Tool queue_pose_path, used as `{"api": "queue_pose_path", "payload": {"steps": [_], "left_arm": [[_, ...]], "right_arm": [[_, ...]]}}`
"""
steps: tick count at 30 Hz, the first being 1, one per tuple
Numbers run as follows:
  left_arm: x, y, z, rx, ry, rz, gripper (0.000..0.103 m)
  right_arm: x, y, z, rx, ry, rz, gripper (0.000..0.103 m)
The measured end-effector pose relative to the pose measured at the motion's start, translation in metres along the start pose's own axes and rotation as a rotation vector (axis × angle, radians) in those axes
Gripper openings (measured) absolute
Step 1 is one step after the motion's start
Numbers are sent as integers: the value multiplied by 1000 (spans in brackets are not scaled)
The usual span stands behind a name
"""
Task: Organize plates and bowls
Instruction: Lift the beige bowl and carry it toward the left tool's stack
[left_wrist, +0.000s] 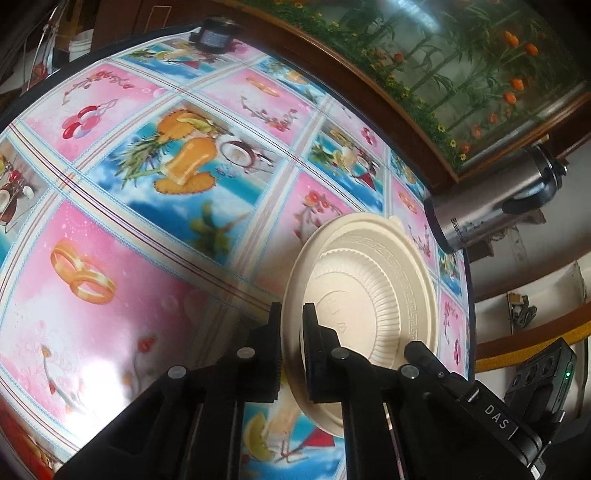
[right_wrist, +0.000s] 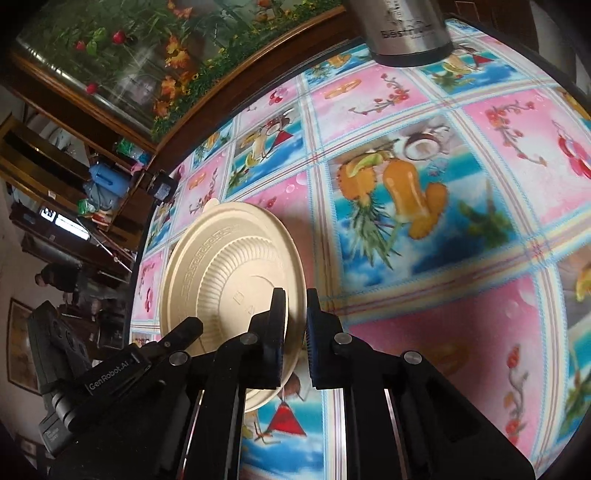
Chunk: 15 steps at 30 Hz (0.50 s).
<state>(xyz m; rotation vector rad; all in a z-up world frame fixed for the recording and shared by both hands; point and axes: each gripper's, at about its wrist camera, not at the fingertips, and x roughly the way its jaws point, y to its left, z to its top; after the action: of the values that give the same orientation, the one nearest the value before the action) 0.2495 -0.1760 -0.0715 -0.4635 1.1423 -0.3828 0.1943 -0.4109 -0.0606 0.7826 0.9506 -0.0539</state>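
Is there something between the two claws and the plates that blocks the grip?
Nothing visible does. The left claw is shut on the rim of the stacked cream plates, and the right claw is shut on the opposite rim.

- table (left_wrist: 147, 229): you've got a round top with a dark rim, covered by a glossy printed cloth (right_wrist: 424, 314) of pink and blue squares showing rings, flower sprigs, fruit drinks and coconuts.
- cream plate (left_wrist: 417, 266): upside down near your edge of the table, ribbed underside and key-pattern band facing up, its near rim raised off the cloth; a second cream rim shows just behind its far edge.
- steel flask (right_wrist: 406, 33): stands on the cloth at the table's edge, near the plate.
- small dark jar (left_wrist: 216, 35): at the far edge, well apart from the plate.
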Motion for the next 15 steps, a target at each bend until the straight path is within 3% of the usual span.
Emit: {"api": "queue_pose_path", "payload": {"steps": [9, 15], "left_arm": [[-33, -23, -45, 123, -6, 22, 8], [-97, -32, -77, 235, -103, 68, 9]], "right_arm": [[-56, -17, -33, 47, -33, 51, 8], [-102, 0, -65, 10, -64, 118, 9]]}}
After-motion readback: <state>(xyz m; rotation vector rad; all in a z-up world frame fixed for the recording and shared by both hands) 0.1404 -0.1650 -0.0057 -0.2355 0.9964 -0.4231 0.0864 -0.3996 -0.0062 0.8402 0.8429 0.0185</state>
